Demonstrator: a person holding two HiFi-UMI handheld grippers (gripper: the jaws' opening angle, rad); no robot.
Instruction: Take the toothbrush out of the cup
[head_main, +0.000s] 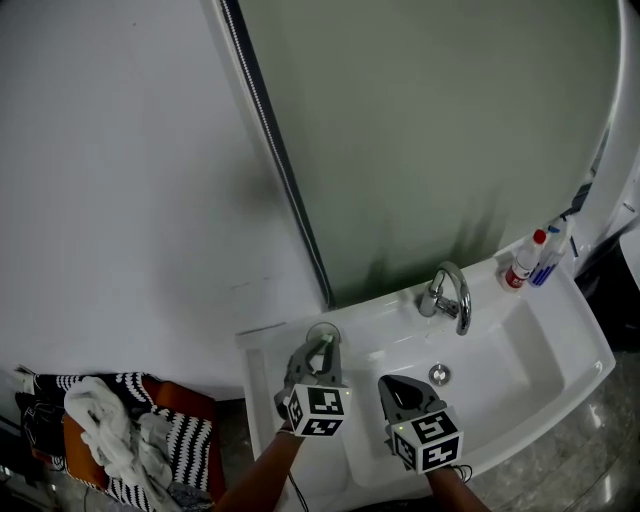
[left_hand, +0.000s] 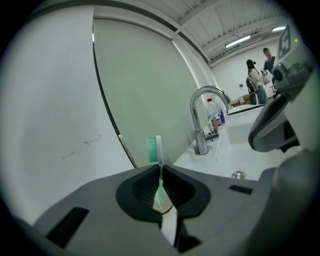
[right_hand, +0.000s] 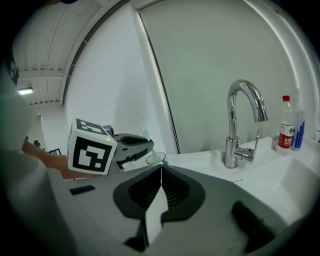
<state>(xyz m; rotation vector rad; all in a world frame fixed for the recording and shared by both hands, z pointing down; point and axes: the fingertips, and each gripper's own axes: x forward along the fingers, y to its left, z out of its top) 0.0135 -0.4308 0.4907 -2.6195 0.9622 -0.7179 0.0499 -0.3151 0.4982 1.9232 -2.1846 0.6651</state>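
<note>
Half done: my left tongs (left_hand: 160, 172) pinch the toothbrush (left_hand: 154, 149) at the cup (right_hand: 156, 158), seemingly not lifted clear; right tongs (right_hand: 161, 167) closed, empty.

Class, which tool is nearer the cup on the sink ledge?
Left. The left tool is right at the cup, shut on the toothbrush; the right tool is apart from it, over the basin, shut empty.

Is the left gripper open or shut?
Shut. The left gripper has its jaws pressed on the toothbrush handle, with the green bristles sticking up above them.
</note>
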